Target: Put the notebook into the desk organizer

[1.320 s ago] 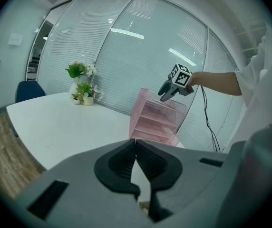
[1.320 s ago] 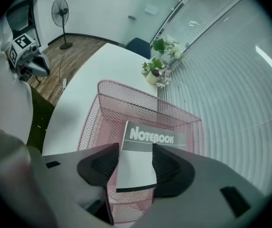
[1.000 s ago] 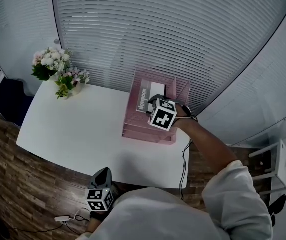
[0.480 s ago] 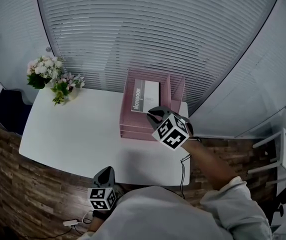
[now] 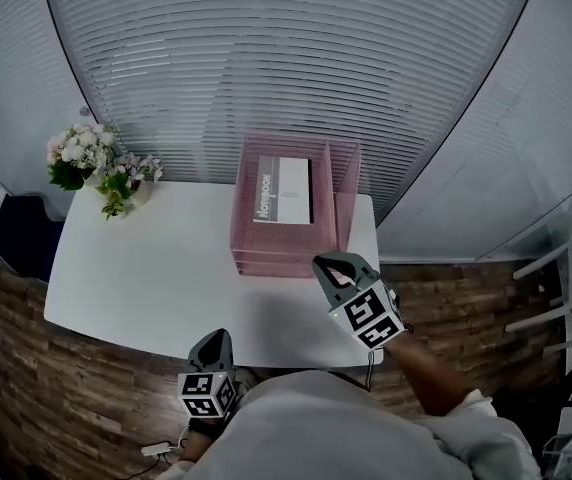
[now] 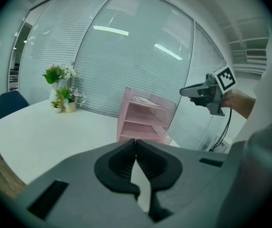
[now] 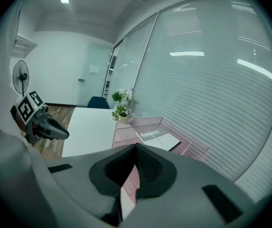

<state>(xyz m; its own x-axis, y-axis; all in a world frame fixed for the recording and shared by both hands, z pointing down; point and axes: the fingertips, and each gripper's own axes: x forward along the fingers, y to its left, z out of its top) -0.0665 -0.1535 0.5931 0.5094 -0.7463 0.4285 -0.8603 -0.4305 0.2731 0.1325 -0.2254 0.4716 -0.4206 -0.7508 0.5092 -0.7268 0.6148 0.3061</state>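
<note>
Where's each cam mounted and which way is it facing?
Head view: on the person's head, steeply down at the table, desk organizer, notebook in its top tray; shows left hand-held gripper, right hand-held gripper, right arm.
Left gripper view: on the left hand-held gripper, low off the table's near edge, facing the organizer; own shut jaws show.
Right gripper view: on the right hand-held gripper, facing over the organizer toward the flowers; own shut jaws show.
Shared: organizer in all; each gripper view catches the other hand-held gripper.
</note>
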